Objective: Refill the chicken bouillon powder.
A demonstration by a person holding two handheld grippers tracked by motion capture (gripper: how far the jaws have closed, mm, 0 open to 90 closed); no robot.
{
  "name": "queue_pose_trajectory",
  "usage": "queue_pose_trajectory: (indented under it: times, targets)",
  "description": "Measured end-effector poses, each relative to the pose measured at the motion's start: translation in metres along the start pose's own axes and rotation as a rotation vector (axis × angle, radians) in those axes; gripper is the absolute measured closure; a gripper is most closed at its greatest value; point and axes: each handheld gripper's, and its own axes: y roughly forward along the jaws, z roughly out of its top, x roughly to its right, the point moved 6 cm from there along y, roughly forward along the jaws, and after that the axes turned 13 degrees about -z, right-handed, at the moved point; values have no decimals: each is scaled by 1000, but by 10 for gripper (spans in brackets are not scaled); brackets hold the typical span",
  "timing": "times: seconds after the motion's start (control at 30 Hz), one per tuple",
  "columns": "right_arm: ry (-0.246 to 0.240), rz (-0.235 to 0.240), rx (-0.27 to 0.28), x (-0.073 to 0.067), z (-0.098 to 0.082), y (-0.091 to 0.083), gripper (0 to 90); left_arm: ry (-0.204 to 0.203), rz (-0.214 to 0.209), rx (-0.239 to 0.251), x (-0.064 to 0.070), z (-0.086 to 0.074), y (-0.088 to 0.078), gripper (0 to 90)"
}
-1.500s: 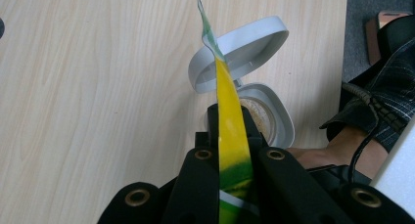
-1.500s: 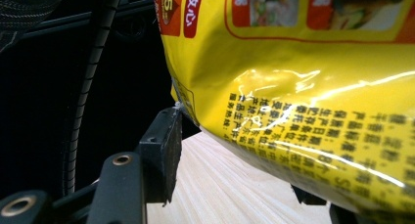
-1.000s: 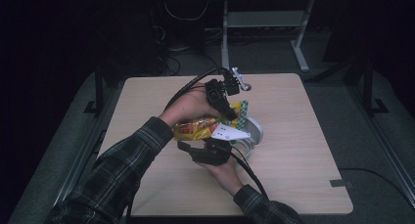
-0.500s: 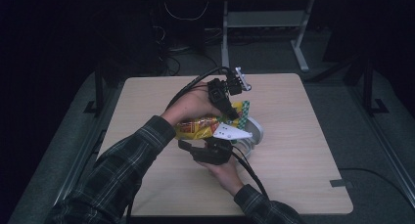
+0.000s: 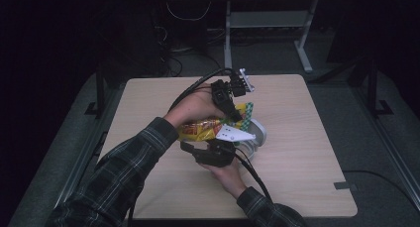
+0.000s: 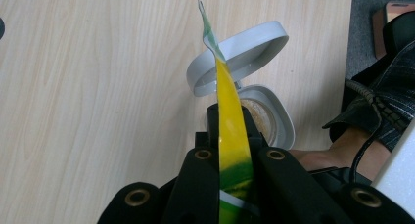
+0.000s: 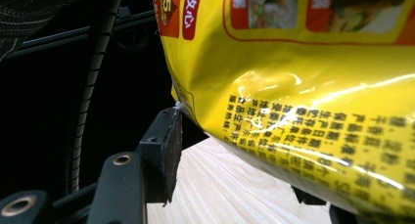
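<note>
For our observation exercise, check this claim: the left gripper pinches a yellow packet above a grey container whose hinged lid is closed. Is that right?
Not quite. The left gripper does pinch the yellow packet above the grey container, but its hinged lid is open, flipped back, with the contents showing. The left gripper view shows this.

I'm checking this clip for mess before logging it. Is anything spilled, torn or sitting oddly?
No spill shows on the table. The yellow packet is held up over the open grey container, pinched by the left gripper. The hinged lid stands tilted back. The packet's top edge looks crumpled.
</note>
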Motion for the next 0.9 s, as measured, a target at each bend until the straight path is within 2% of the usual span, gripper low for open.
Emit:
queue_pose_trajectory:
  times: [0.9]
  targets:
    - [2,0,2,0,0,-1,440,8,-2,-8,0,1,1,899]
